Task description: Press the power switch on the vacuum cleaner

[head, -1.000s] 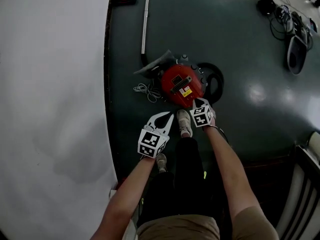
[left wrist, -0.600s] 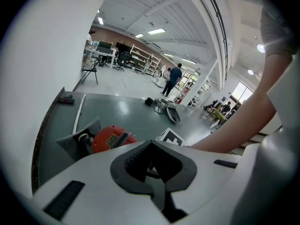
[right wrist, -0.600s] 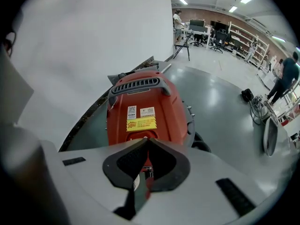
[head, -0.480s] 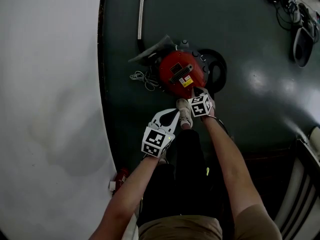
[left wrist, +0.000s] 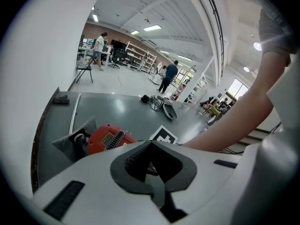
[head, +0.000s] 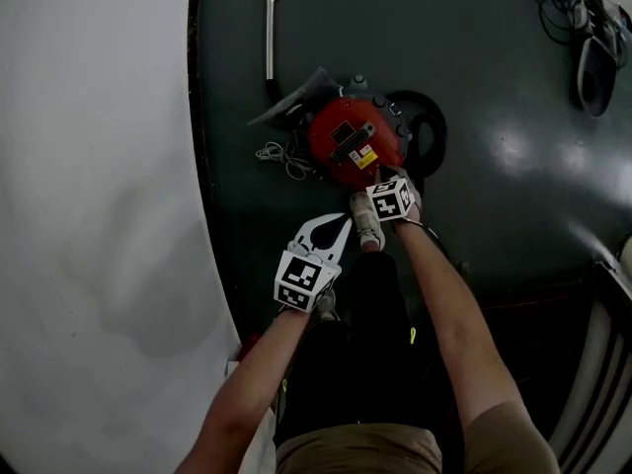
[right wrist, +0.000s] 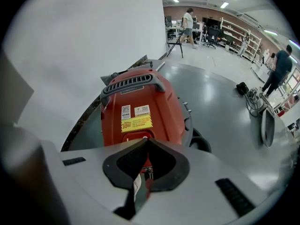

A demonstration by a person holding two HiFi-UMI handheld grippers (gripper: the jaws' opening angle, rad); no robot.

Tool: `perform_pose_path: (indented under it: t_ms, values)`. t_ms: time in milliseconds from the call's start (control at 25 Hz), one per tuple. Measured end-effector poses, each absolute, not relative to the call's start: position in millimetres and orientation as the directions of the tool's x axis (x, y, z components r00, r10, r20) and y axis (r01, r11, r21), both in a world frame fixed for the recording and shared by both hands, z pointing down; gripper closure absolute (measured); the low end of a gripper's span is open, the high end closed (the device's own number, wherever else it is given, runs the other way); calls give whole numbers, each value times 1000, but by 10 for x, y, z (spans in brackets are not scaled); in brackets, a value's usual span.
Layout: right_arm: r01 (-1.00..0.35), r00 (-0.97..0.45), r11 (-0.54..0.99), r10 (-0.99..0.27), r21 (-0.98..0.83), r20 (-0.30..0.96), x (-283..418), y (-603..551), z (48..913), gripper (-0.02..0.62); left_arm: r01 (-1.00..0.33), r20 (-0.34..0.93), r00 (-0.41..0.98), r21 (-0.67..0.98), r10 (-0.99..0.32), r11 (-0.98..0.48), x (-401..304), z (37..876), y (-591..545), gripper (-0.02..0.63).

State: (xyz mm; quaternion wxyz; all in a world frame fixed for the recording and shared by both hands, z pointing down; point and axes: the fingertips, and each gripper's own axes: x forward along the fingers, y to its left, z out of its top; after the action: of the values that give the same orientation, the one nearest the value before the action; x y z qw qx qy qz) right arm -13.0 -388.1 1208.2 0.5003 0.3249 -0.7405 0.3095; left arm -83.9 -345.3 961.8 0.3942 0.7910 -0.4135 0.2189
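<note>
The red vacuum cleaner (head: 354, 151) sits on the dark floor, and it fills the right gripper view (right wrist: 140, 102) with its black handle and yellow label on top. A red power switch (right wrist: 138, 135) lies just below the label. My right gripper (head: 387, 177) is shut, its tips (right wrist: 147, 138) right at that switch on the vacuum's near end; whether they touch it I cannot tell. My left gripper (head: 341, 223) is shut on nothing (left wrist: 152, 142) and hangs back to the left, above the person's shoe (head: 367, 221). The vacuum also shows beyond the jaws in the left gripper view (left wrist: 108, 138).
A black hose (head: 427, 136) coils right of the vacuum. A metal wand (head: 268, 23) and grey floor nozzle (head: 288, 107) lie at its far left, a white cord (head: 281, 158) beside it. A white wall (head: 99, 215) bounds the left. Cables and gear (head: 591, 57) lie far right.
My right gripper has moved forward to the vacuum's near end, up to the switch. The left gripper has stayed about where it was.
</note>
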Motion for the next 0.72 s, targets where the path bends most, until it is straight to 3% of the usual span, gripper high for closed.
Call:
perform_pose_path:
  t_ms: [320,480,720]
  values:
    - [-801,-391,554,-197,-227,899,-120,-3983,11800,581,-818,691,571,433,-443,-378,-814,9363,-3469,600]
    - [-771,-485,571,-240,-282,841,-74,-3974,11089,581,-805,665,588,426,-461,-412,-759,9005,-3576,600]
    - [-814,-539,485,-421,-321,730,153,-4026,9770,581,-785,597,617,427,-513,-449,-837,8243,-3648,600]
